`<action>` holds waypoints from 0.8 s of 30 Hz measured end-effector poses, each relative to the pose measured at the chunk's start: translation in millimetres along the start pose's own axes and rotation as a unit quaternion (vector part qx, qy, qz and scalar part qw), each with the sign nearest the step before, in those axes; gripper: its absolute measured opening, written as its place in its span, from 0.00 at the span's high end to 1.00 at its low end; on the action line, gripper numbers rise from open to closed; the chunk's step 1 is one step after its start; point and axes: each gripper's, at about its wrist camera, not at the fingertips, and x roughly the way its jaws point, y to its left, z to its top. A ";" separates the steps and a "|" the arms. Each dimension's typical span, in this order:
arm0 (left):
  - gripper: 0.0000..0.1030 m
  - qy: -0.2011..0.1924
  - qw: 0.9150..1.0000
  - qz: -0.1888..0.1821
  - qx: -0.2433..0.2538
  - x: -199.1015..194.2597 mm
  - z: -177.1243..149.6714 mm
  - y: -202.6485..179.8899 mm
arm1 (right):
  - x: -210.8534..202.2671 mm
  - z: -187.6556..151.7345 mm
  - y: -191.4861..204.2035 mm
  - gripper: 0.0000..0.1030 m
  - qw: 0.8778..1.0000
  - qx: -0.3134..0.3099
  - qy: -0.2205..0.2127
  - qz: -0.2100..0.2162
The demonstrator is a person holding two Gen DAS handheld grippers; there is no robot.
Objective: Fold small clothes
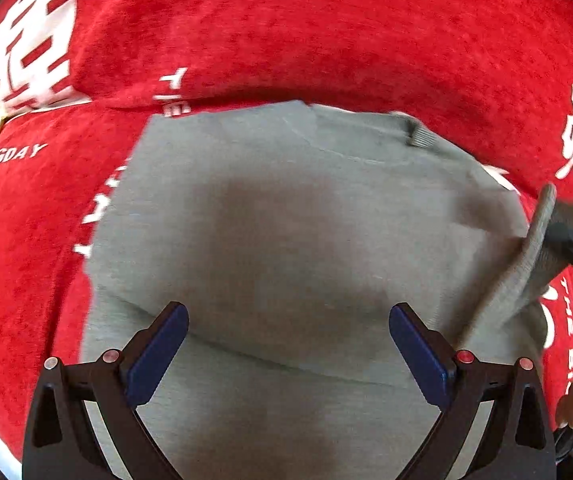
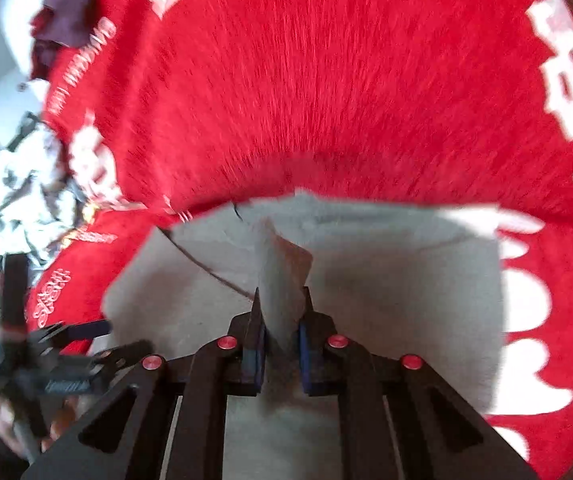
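Red plush cloth with white lettering covers the whole surface; nearest on it lies a grey knit garment, flat and roughly square; the left gripper hangs over it, blue pads spread wide, empty; the right gripper pinches a raised fold of its ribbed edge; only the right view shows crumpled patterned cloth far left.
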 end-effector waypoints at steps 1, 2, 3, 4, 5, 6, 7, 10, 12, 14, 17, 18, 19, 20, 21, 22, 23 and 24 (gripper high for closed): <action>0.02 0.003 1.000 -0.004 0.009 1.0 -0.9 -8.1 | -9.8 -5.8 -9.2 0.83 1.000 0.004 -0.003 -0.008; 0.02 0.007 1.000 -0.007 0.022 2.8 -2.5 -16.9 | -18.0 -12.9 -20.0 0.76 1.000 0.013 0.002 -0.014; 0.02 0.010 0.999 -0.008 0.034 5.4 -4.4 -25.3 | -24.8 -20.5 -31.6 0.70 0.999 0.027 0.012 -0.021; 0.02 0.013 0.999 -0.009 0.048 8.0 -7.7 -35.0 | -32.1 -29.2 -43.4 0.67 0.998 0.044 0.023 -0.030; 0.02 0.018 0.998 -0.008 0.061 11.3 -11.0 -44.6 | -37.4 -37.0 -52.7 0.67 0.997 0.057 0.033 -0.033; 0.02 0.022 0.997 -0.005 0.071 13.6 -13.9 -52.2 | -44.1 -45.5 -60.8 0.67 0.996 0.067 0.042 -0.036; 0.02 0.023 0.997 -0.002 0.079 15.0 -16.4 -58.7 | -50.2 -50.4 -63.8 0.67 0.996 0.070 0.044 -0.039; 0.02 0.024 0.996 -0.009 0.089 14.4 -18.2 -72.9 | -62.0 -50.6 -66.0 0.64 0.996 0.073 0.038 -0.043; 0.02 0.017 0.996 -0.029 0.083 8.2 -12.3 -77.3 | -65.1 -41.8 -63.1 0.54 0.996 0.073 0.029 -0.040; 0.02 0.015 0.995 -0.046 0.084 7.0 -3.7 -84.3 | -63.6 -31.1 -57.3 0.51 0.997 0.066 0.023 -0.040; 0.02 0.039 0.988 -0.064 0.132 14.0 -6.9 -110.0 | -51.2 -15.8 -46.3 0.51 0.996 0.058 0.035 -0.053; 0.02 0.039 0.985 -0.059 0.155 14.3 -12.5 -118.4 | -48.1 -13.5 -44.3 0.51 0.996 0.060 0.039 -0.059; 0.02 0.034 0.983 -0.056 0.169 13.0 -16.8 -122.1 | -45.7 -13.7 -43.8 0.51 0.995 0.066 0.045 -0.062; 0.02 0.028 0.982 -0.054 0.177 9.5 -21.1 -122.8 | -41.7 -15.7 -44.3 0.51 0.993 0.077 0.059 -0.066; 0.02 0.024 0.983 -0.054 0.173 6.0 -22.8 -119.3 | -39.2 -20.0 -46.0 0.51 0.991 0.088 0.072 -0.069; 0.02 0.020 0.985 -0.058 0.161 1.2 -22.7 -111.7 | -37.0 -25.0 -48.0 0.51 0.989 0.098 0.085 -0.073; 0.02 0.014 0.987 -0.063 0.144 -5.0 -21.5 -99.9 | -35.3 -30.9 -50.2 0.51 0.986 0.109 0.099 -0.080; 0.02 0.007 0.990 -0.062 0.130 -9.5 -18.7 -89.7 | -35.0 -38.9 -52.7 0.51 0.984 0.122 0.107 -0.079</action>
